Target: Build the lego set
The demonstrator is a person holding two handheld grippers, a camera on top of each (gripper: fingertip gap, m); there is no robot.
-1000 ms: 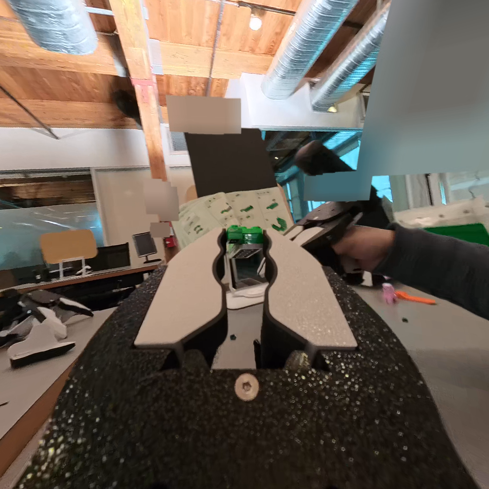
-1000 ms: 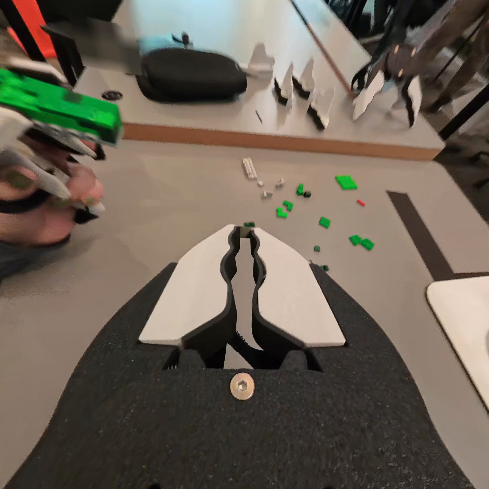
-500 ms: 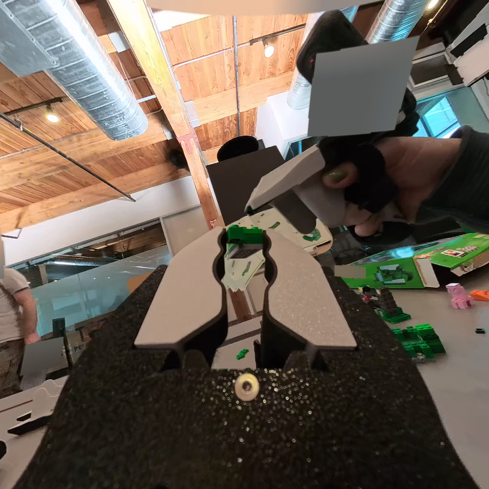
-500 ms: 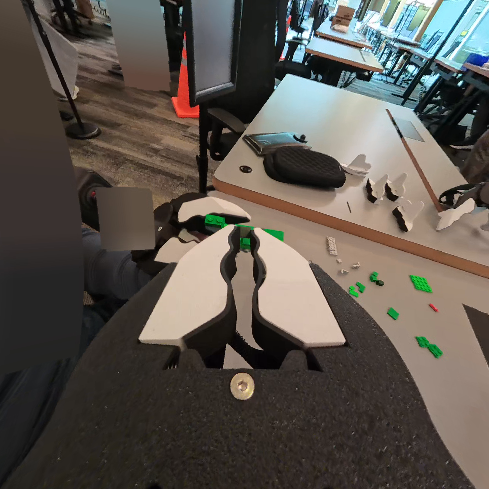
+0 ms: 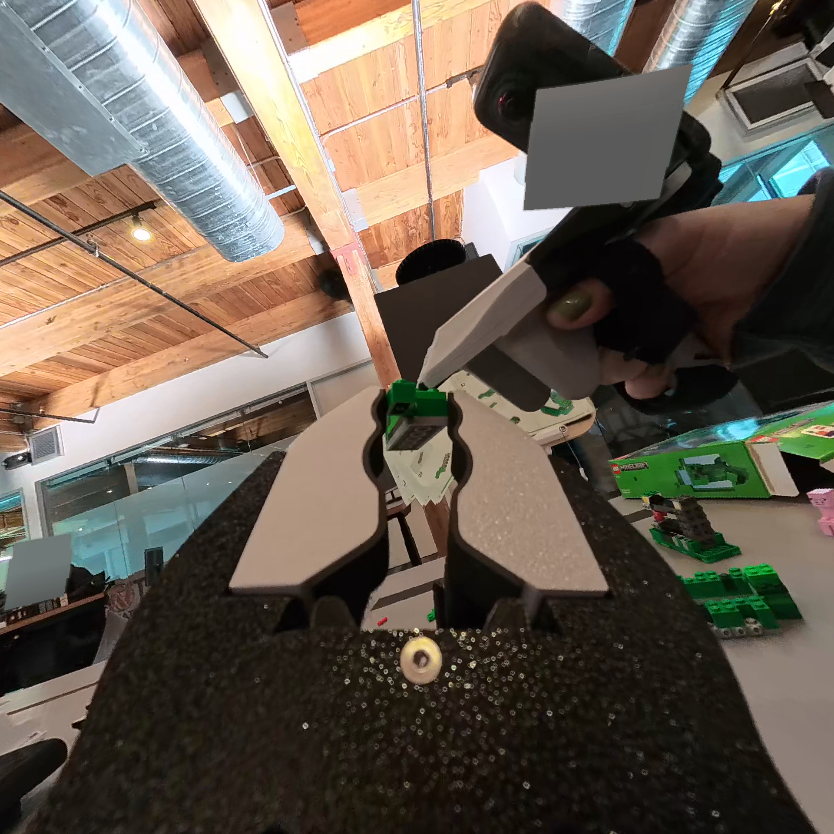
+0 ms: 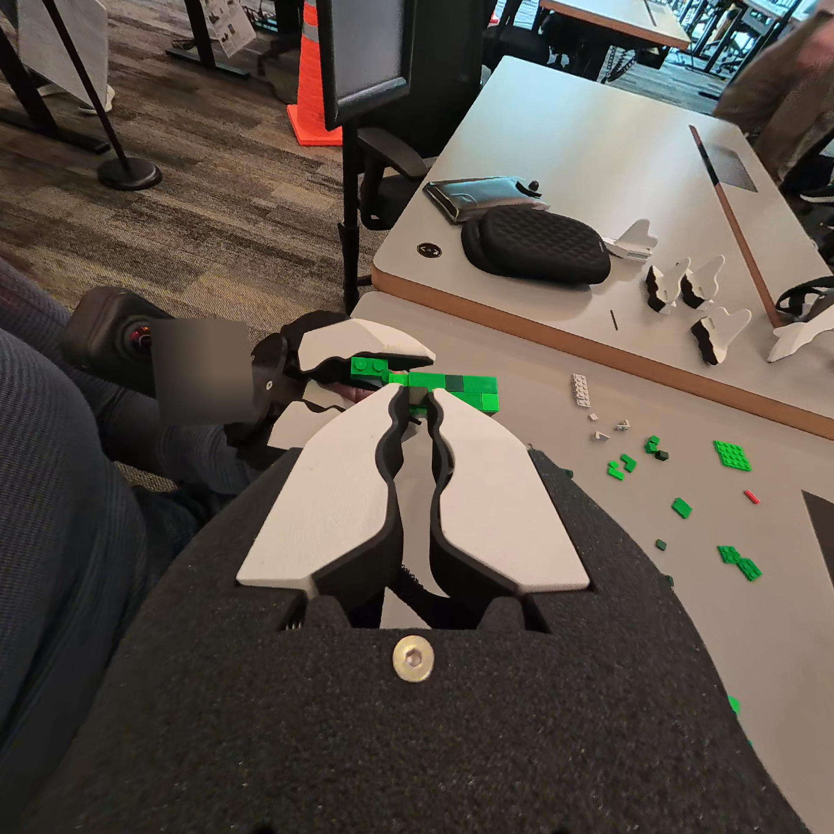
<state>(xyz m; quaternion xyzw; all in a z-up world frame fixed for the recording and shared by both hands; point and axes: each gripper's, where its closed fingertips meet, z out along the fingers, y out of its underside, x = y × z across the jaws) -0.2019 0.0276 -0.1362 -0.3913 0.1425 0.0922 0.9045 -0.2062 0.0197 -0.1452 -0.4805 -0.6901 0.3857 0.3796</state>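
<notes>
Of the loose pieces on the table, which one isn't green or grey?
The small red piece, lying alone right of the green square plate. The other loose pieces around it are green or pale grey.

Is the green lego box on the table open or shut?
Open. In the left wrist view the green box lies on its side on the table, its end flap swung out.

Loose bricks (image 6: 681, 507) lie right of the right gripper (image 6: 413, 397) (table (image 6: 564, 451)).
</notes>
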